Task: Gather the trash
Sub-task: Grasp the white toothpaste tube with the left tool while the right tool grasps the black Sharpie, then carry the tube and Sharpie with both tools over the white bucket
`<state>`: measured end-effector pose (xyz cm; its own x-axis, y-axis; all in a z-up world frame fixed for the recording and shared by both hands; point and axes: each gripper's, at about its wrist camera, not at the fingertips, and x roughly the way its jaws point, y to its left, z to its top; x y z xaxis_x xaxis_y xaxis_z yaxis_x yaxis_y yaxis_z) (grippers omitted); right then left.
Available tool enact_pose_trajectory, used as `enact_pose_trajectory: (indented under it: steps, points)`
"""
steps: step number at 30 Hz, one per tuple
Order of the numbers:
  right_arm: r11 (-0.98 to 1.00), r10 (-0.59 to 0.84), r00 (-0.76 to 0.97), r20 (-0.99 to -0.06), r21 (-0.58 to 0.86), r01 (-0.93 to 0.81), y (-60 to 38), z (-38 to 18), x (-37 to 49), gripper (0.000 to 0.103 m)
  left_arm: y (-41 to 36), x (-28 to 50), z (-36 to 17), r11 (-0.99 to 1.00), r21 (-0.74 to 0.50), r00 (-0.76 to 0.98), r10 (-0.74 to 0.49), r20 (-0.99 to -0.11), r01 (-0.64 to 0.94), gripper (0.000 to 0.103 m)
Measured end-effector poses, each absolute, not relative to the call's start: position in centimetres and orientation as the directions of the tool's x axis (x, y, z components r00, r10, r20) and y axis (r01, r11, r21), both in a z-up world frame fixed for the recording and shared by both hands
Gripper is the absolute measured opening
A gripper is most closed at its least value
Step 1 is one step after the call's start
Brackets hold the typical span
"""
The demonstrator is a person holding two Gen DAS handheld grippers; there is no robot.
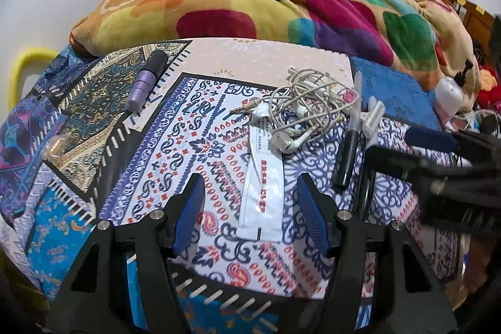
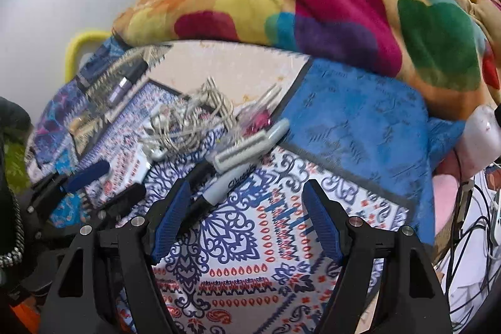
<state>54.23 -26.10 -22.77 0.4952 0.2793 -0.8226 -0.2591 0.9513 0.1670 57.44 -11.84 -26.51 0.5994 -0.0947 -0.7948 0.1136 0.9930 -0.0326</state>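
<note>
**Nothing collected yet: both grippers empty over the cluttered bed**

The left gripper [image 1: 247, 208] hovers low over the patterned bed cover [image 1: 175, 121], its blue fingers [image 1: 189, 208] spread wide with nothing between them. Directly ahead, lying flat in the gap between them, is a white paper wrapper [image 1: 261, 177] with red print, which looks the likeliest piece of trash. Its far end is touching a tangle of white earphones [image 1: 310, 105]. To the right of that lie a black marker [image 1: 346, 152] and a white clip [image 1: 372, 118]; a purple tube [image 1: 147, 83] sits far left, and a small crinkly clear packet [image 1: 58, 146] lies at the left edge, possibly trash too.

The right gripper [image 2: 247, 221] is equally wide open and empty, over bare cover near the marker [image 2: 219, 187], with the clip [image 2: 247, 146] just beyond.

No bin or bag is visible in either view, and no item appears gathered. By this showing the task is at its very start: the wrapper awaits a first grasp, and everything remains to be sorted.
</note>
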Motion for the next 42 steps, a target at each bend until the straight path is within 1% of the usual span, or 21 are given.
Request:
enact_pose_trajectory:
  steps: [1, 3, 4, 5, 8, 10, 12, 13, 15, 17, 22, 23, 24, 26, 27, 31, 33, 37, 38, 39, 42]
  points:
    - [0.953, 0.266, 0.499, -0.825, 0.148, -0.263, -25.8, -22.8, 54.2, 0.072, -11.8, 57.5, -26.6, 0.992, -0.046, 0.600, -0.106, -0.793, 0.114, 0.049]
    - [0.960, 0.226, 0.518, -0.825, 0.098, -0.262, -25.1, -23.0, 53.5, 0.073, -12.0, 57.5, -26.8, 0.992, -0.034, 0.613, -0.100, -0.784, 0.118, 0.042]
    - [0.962, 0.213, 0.522, -0.826, 0.083, -0.261, -24.9, -23.1, 53.5, 0.073, -12.1, 57.4, -26.8, 0.992, -0.031, 0.619, -0.101, -0.779, 0.123, 0.033]
    - [0.962, 0.190, 0.529, -0.827, 0.050, -0.269, -24.6, -23.1, 53.2, 0.073, -12.1, 57.2, -26.8, 0.992, -0.023, 0.622, -0.097, -0.777, 0.125, 0.029]
    - [0.958, 0.165, 0.533, -0.830, 0.005, -0.288, -24.5, -23.2, 52.8, 0.071, -11.7, 56.7, -26.7, 0.991, -0.037, 0.613, -0.108, -0.782, 0.128, 0.029]
    - [0.959, 0.164, 0.523, -0.836, 0.010, -0.284, -25.3, -23.2, 52.5, 0.070, -11.1, 56.0, -26.7, 0.992, -0.039, 0.609, -0.107, -0.786, 0.123, 0.029]
    - [0.961, 0.158, 0.522, -0.838, 0.010, -0.275, -26.4, -23.0, 52.3, 0.061, -10.6, 55.2, -26.7, 0.992, -0.036, 0.606, -0.100, -0.789, 0.117, 0.029]
    - [0.962, 0.151, 0.520, -0.840, 0.004, -0.273, -26.6, -23.0, 52.3, 0.059, -10.3, 54.9, -26.7, 0.993, -0.034, 0.605, -0.097, -0.790, 0.115, 0.029]
    - [0.964, 0.144, 0.522, -0.841, -0.001, -0.267, -27.4, -22.9, 52.0, 0.049, -10.0, 54.0, -26.7, 0.993, -0.023, 0.602, -0.086, -0.794, 0.112, 0.029]
    - [0.964, 0.141, 0.525, -0.839, -0.003, -0.264, -27.8, -22.9, 52.0, 0.042, -9.9, 53.5, -26.7, 0.993, -0.020, 0.600, -0.086, -0.795, 0.116, 0.029]
    - [0.966, 0.129, 0.541, -0.831, -0.018, -0.258, -26.8, -22.9, 52.3, 0.034, -10.1, 53.0, -26.8, 0.992, -0.023, 0.615, -0.096, -0.782, 0.125, 0.029]
    - [0.965, 0.132, 0.544, -0.828, -0.019, -0.262, -26.3, -23.0, 52.4, 0.029, -10.2, 53.0, -26.8, 0.992, -0.021, 0.617, -0.095, -0.781, 0.127, 0.029]
    - [0.964, 0.133, 0.552, -0.824, -0.023, -0.266, -26.0, -23.0, 52.4, 0.026, -10.2, 53.0, -26.8, 0.992, -0.022, 0.620, -0.097, -0.779, 0.128, 0.029]
    - [0.965, 0.130, 0.562, -0.817, -0.027, -0.262, -25.3, -23.1, 52.5, 0.014, -10.1, 53.1, -26.8, 0.991, -0.029, 0.616, -0.105, -0.781, 0.132, 0.029]
    - [0.967, 0.129, 0.560, -0.818, -0.020, -0.252, -25.3, -23.2, 52.5, 0.012, -10.1, 53.3, -26.8, 0.990, -0.033, 0.612, -0.109, -0.783, 0.134, 0.029]
    - [0.973, 0.181, 0.537, -0.824, 0.070, -0.220, -26.1, -22.6, 51.9, 0.011, -10.0, 53.3, -26.5, 0.987, -0.062, 0.588, -0.139, -0.797, 0.150, 0.028]
    - [0.974, 0.184, 0.549, -0.815, 0.074, -0.215, -26.4, -21.9, 51.0, 0.011, -10.1, 52.9, -26.2, 0.983, -0.084, 0.582, -0.164, -0.796, 0.161, 0.028]
    - [0.973, 0.193, 0.563, -0.804, 0.085, -0.213, -26.9, -20.6, 49.9, 0.011, -11.1, 51.6, -24.9, 0.984, -0.059, 0.602, -0.151, -0.784, 0.170, 0.028]
    - [0.973, 0.196, 0.567, -0.800, 0.086, -0.214, -27.0, -20.2, 49.6, 0.011, -11.2, 51.2, -24.3, 0.984, -0.060, 0.608, -0.152, -0.779, 0.169, 0.018]
    - [0.972, 0.202, 0.571, -0.796, 0.091, -0.217, -27.1, -19.6, 49.1, 0.011, -11.3, 50.9, -23.7, 0.984, -0.063, 0.613, -0.155, -0.775, 0.169, 0.001]
    - [0.969, 0.218, 0.577, -0.787, 0.106, -0.222, -27.3, -18.3, 48.2, 0.011, -11.5, 50.1, -22.1, 0.982, -0.082, 0.612, -0.169, -0.773, 0.168, 0.001]
